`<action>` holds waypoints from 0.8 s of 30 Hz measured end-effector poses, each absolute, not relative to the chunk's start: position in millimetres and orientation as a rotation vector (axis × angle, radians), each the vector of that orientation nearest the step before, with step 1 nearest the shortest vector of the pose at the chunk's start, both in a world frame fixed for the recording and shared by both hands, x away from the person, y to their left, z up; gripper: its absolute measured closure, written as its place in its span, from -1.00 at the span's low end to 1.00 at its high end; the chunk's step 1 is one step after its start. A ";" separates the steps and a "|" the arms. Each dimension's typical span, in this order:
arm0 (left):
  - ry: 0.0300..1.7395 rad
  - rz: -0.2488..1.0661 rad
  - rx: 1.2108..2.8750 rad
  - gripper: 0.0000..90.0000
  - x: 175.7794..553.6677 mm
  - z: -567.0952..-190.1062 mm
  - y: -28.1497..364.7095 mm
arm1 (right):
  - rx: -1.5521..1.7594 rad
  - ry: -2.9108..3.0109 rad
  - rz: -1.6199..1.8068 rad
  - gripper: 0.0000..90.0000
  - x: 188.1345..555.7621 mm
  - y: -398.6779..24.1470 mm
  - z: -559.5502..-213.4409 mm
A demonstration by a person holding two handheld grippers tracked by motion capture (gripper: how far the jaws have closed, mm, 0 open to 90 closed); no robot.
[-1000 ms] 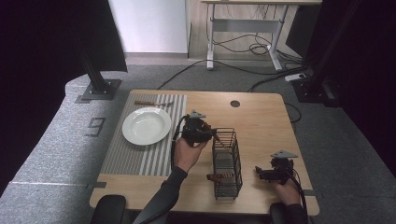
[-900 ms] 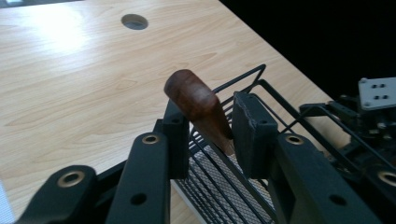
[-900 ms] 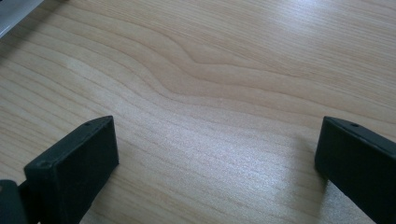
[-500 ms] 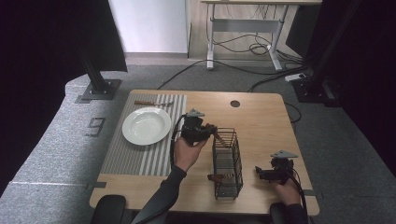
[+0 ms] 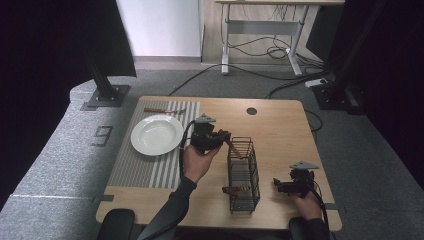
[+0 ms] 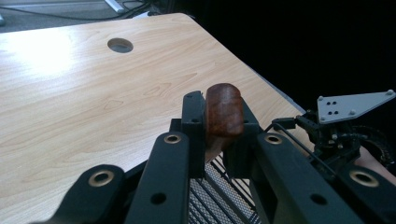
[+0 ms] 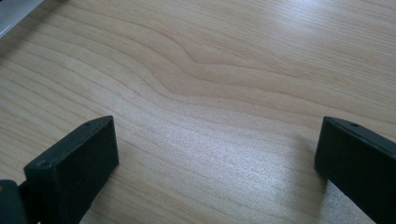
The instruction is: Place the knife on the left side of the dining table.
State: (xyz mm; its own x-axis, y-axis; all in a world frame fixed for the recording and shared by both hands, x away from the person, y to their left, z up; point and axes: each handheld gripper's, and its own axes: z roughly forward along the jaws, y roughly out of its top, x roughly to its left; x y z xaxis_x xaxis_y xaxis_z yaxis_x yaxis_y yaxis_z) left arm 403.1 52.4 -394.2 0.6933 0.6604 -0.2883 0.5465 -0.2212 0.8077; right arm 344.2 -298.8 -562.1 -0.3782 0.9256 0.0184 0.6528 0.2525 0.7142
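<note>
My left gripper (image 5: pixel 221 136) is held above the table beside the far end of a black wire basket (image 5: pixel 243 175). It is shut on a wooden-handled utensil (image 6: pixel 224 114), whose brown handle end sticks up between the jaws. The utensil slants down over the basket's rim (image 5: pixel 233 148); its lower end is hidden. Another wooden-handled utensil (image 5: pixel 235 189) lies low in the basket's near end. My right gripper (image 5: pixel 278 185) rests at the front right of the table, right of the basket. Its jaws stand wide open (image 7: pixel 217 158) over bare wood with nothing between them.
A white plate (image 5: pixel 156 134) sits on a striped grey placemat (image 5: pixel 145 167) at the left. One more utensil (image 5: pixel 162 110) lies along the mat's far edge. A round cable hole (image 5: pixel 251 111) is near the table's back edge. The right gripper (image 6: pixel 343 133) shows beyond the left gripper's jaws.
My left gripper has shifted slightly towards the basket with the utensil still in it. The right gripper has stayed where it was.
</note>
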 end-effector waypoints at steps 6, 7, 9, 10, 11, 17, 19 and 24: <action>0.929 0.149 1.881 0.77 401.4 -384.1 56.4 | 1.438 2.124 0.908 -1.00 344.2 -298.8 -562.1; 0.927 0.149 1.881 0.77 400.9 -382.1 57.1 | 1.438 2.124 0.908 -1.00 344.2 -298.8 -562.0; 0.923 0.152 1.876 0.77 400.0 -378.2 59.1 | 1.438 2.124 0.907 -1.00 344.2 -298.8 -562.1; 0.927 0.152 1.872 0.77 399.1 -374.7 60.9 | 1.438 2.124 0.907 -1.00 344.2 -298.8 -562.1; 0.928 0.151 1.868 0.78 398.7 -372.9 61.9 | 1.437 2.124 0.908 -1.00 344.2 -298.8 -562.1; 0.921 0.159 1.868 0.78 396.1 -363.3 67.0 | 1.438 2.124 0.908 -1.00 344.2 -298.8 -562.1; 0.922 0.164 1.866 0.78 394.7 -357.8 69.8 | 1.438 2.124 0.908 -1.00 344.2 -298.8 -562.1; 0.913 0.186 1.860 0.78 391.4 -346.5 76.1 | 1.437 2.124 0.907 -1.00 344.2 -298.8 -562.1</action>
